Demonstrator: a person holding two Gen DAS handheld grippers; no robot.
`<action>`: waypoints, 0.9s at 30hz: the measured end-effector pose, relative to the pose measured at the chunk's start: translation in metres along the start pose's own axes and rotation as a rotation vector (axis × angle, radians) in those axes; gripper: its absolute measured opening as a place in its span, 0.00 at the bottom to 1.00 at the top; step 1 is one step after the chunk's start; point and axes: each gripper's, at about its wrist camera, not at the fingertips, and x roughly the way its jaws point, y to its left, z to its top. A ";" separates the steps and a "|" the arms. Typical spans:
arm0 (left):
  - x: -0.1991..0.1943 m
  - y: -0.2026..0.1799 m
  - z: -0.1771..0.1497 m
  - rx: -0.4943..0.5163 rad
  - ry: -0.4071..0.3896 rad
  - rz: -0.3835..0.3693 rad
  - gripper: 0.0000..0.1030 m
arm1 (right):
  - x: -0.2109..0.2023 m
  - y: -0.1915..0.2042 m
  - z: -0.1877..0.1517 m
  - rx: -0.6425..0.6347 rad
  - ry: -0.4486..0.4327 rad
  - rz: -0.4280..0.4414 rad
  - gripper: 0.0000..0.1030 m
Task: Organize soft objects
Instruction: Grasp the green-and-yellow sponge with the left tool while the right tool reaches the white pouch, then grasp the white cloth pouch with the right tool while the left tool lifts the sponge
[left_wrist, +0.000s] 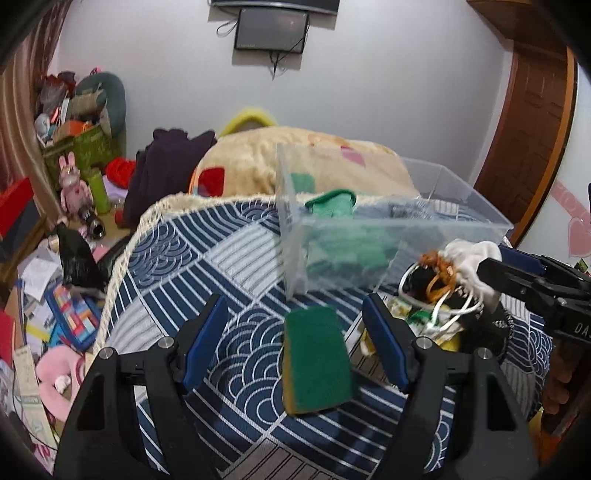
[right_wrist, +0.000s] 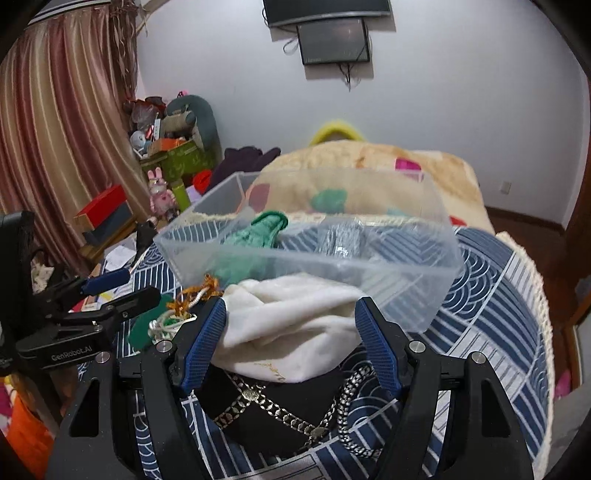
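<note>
Both tongs gape apart: left tongs (left_wrist: 295, 332) straddle the light, squashy green-and-yellow sponge (left_wrist: 316, 360); we pinch its long sides. Right tongs (right_wrist: 291, 343) flank the limp white cloth pouch (right_wrist: 291, 321).

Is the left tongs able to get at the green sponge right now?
Probably yes: the green sponge lies bare on the patterned cloth between the open left tongs, nothing covering it.
</note>
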 end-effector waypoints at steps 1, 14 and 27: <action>0.002 0.001 -0.002 -0.003 0.006 -0.001 0.73 | 0.001 -0.002 -0.001 0.007 0.006 0.004 0.67; 0.015 0.000 -0.021 0.012 0.063 -0.003 0.53 | 0.006 -0.001 -0.010 0.008 0.039 -0.027 0.78; 0.008 -0.006 -0.023 0.018 0.054 -0.057 0.34 | 0.005 -0.005 -0.012 0.018 0.034 0.031 0.41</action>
